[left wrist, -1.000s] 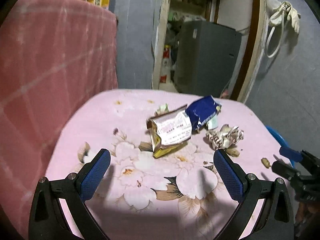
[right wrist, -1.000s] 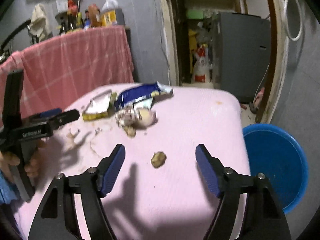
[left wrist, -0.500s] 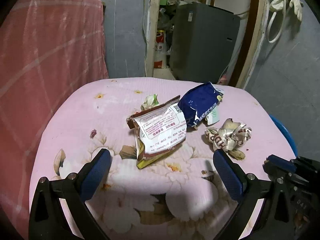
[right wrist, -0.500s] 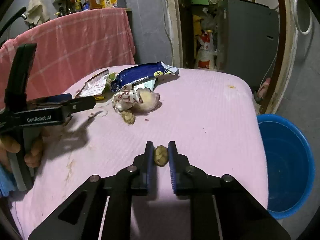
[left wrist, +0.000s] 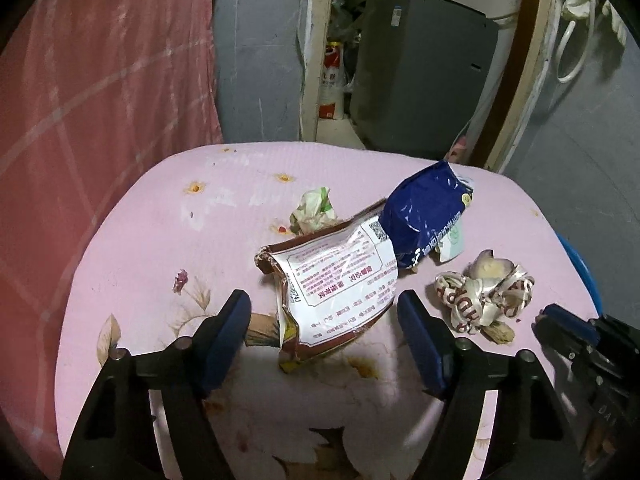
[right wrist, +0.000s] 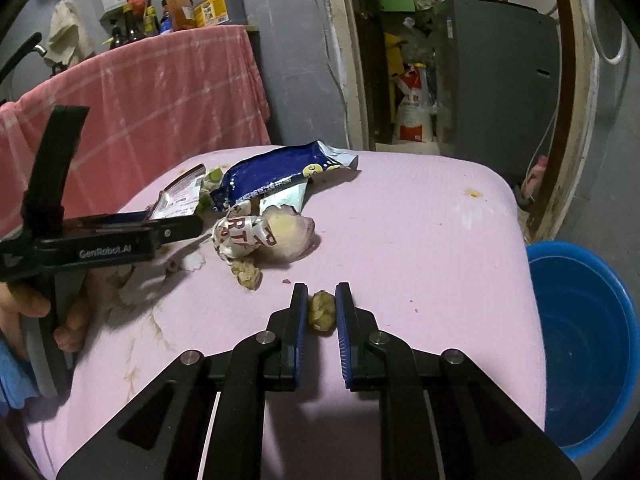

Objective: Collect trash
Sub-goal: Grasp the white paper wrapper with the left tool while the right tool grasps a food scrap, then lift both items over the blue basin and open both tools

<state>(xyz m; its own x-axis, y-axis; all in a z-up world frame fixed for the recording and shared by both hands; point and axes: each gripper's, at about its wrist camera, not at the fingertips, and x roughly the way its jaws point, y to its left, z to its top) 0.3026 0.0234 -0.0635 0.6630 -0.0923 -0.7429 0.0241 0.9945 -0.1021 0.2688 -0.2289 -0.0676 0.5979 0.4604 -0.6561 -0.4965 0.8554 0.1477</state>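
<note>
Trash lies on a pink flowered table (left wrist: pixel 168 240). A torn white-and-brown snack packet (left wrist: pixel 336 284) sits between the blue pads of my left gripper (left wrist: pixel 324 320), whose jaws are closing without touching it. Behind it are a dark blue bag (left wrist: pixel 428 216) and a crumpled green-white wrapper (left wrist: pixel 314 214). To the right lies a crumpled white wrapper with red letters (left wrist: pixel 484 298). My right gripper (right wrist: pixel 322 308) is shut on a small tan food scrap (right wrist: pixel 321 311) at the table surface. Another tan scrap (right wrist: pixel 247 273) lies near the lettered wrapper (right wrist: pixel 244 236).
A blue basin (right wrist: pixel 584 340) stands on the floor right of the table. A pink checked cloth (right wrist: pixel 152 100) hangs at the left with bottles (right wrist: pixel 216 2) behind it. A doorway with a grey cabinet (right wrist: pixel 492 76) is beyond the table. A hand (right wrist: pixel 36 312) holds the left gripper.
My left gripper moved forward to the torn packet and its jaws narrowed around it. My right gripper closed on the tan scrap, which had lain between its open pads.
</note>
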